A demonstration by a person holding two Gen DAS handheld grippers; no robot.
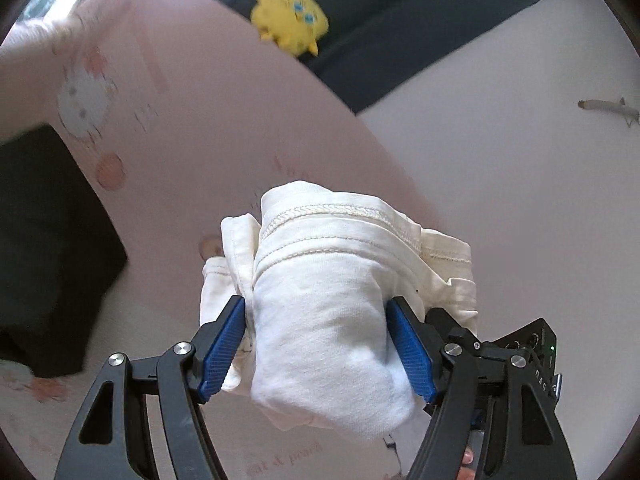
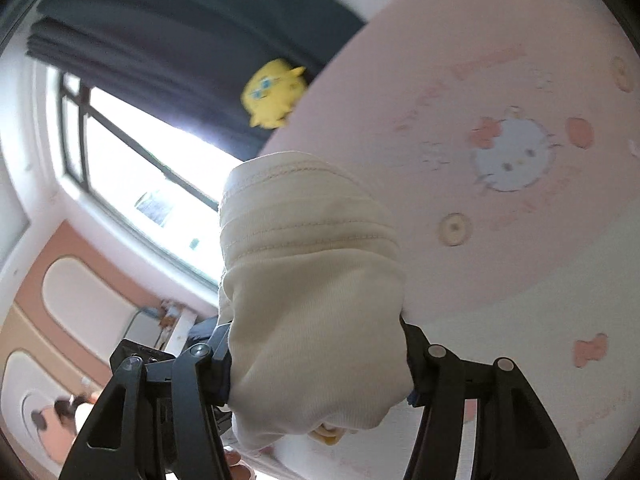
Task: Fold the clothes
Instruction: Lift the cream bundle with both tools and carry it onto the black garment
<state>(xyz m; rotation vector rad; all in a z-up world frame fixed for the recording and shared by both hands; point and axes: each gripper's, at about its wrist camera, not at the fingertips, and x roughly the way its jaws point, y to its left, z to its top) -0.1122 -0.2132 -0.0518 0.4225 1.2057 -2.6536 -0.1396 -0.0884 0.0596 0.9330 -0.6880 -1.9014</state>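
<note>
Gripping: left claw point(image 1: 320, 344) clamps cream garment point(image 1: 320, 300) | right claw point(image 2: 316, 360) clamps it too

Right gripper point(image 2: 316, 360) clamps cream garment point(image 2: 312, 280) above pink bedsheet point(image 2: 500, 80).

Cream garment point(image 2: 312, 300) hides the right hand-held gripper's pads.

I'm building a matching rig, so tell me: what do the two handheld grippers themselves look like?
The left gripper has black linkage arms with triangular cut-outs, silver pivot bolts and ribbed blue pads. Beside it sits a black box with white lettering and a small green light. The right gripper has the same black arms and silver bolts; its pads are mostly hidden.
</note>
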